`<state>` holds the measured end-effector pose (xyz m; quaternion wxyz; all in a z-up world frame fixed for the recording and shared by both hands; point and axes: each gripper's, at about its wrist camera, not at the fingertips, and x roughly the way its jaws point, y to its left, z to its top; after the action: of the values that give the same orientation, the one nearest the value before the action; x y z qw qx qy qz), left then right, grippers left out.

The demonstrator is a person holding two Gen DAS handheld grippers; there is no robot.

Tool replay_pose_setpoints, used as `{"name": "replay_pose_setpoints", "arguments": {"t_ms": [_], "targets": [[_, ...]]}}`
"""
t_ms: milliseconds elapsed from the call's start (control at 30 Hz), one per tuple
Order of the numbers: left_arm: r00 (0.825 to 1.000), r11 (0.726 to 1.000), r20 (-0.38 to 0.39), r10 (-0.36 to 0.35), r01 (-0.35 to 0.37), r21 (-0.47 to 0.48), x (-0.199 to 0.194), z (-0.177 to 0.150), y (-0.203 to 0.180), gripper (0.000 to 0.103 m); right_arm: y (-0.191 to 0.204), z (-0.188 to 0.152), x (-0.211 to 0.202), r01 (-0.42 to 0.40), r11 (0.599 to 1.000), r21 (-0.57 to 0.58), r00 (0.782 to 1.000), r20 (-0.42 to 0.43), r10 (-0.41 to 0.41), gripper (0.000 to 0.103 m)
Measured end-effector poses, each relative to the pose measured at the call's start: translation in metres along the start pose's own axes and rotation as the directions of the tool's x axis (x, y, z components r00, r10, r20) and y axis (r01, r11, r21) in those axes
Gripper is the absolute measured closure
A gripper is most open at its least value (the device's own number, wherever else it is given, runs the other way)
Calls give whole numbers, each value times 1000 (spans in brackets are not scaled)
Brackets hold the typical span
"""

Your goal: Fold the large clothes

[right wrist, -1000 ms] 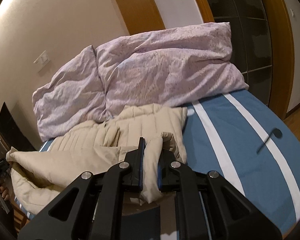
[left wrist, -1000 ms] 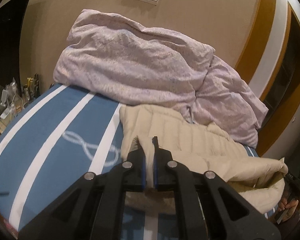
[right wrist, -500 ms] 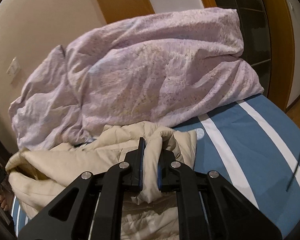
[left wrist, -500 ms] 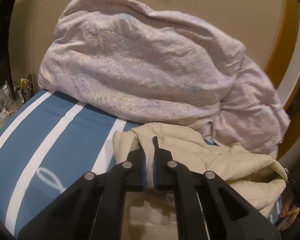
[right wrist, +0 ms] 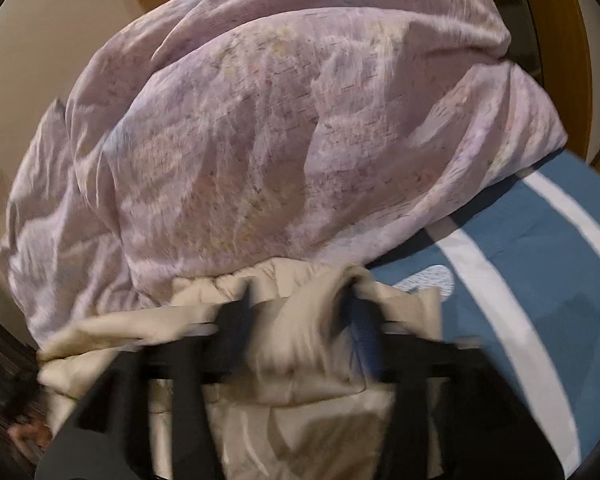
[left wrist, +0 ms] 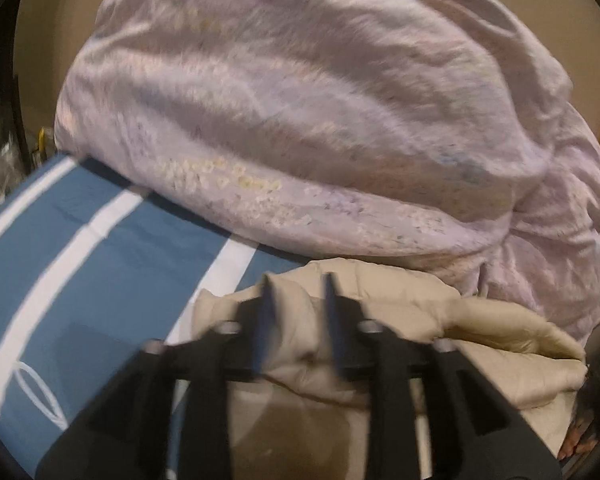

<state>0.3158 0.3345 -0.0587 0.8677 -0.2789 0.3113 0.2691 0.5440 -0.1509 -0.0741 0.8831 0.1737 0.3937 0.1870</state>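
- Both grippers have just been opening: left gripper point(left wrist: 296, 300) and right gripper point(right wrist: 300, 304) stand released, the cream puffer jacket point(left wrist: 480, 332) loose between their jaws.
- Jacket lies bunched against the foot of the lilac duvet point(right wrist: 280, 140).
- Looks light, puffy, slippery; pinch a quilted hem edge.

Setting: a bedroom in a home. Landmark is the bed point(left wrist: 100, 248), made up with a blue sheet with white stripes. At the head of the bed, a bulky lilac duvet point(left wrist: 300, 120) with a small flower print is heaped against a plain beige wall point(right wrist: 40, 60). Beside the bed, past the duvet, stands orange-brown wood trim point(right wrist: 572, 40). A cream padded jacket point(right wrist: 300, 420) lies on the bed, touching the duvet's lower edge.
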Motion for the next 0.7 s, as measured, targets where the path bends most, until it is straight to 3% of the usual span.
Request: {"name": "replay_pose_setpoints", "arguments": {"t_ms": [33,67,200,400,700], "targets": [[1000,1000,-2,6,-6,-10,1,0,1,56,0,2,-4,5,1000,13,1000,21,-6,20],[1000,1000,3,15,-15,-10,-1,1,0,44,1,4,-13,6,1000,8,999,54,-6,20],[999,999,43,3,-4,35,-27,3,-1,34,12,6,-45,18,997,-80,995,101,-10,20],[999,998,41,-17,14,69,-54,-3,-7,29,24,-2,-60,34,989,-142,996,81,-23,25],[998,979,24,49,-53,196,-35,-14,-43,28,58,-18,-15,143,950,-277,990,24,-142,35]]}}
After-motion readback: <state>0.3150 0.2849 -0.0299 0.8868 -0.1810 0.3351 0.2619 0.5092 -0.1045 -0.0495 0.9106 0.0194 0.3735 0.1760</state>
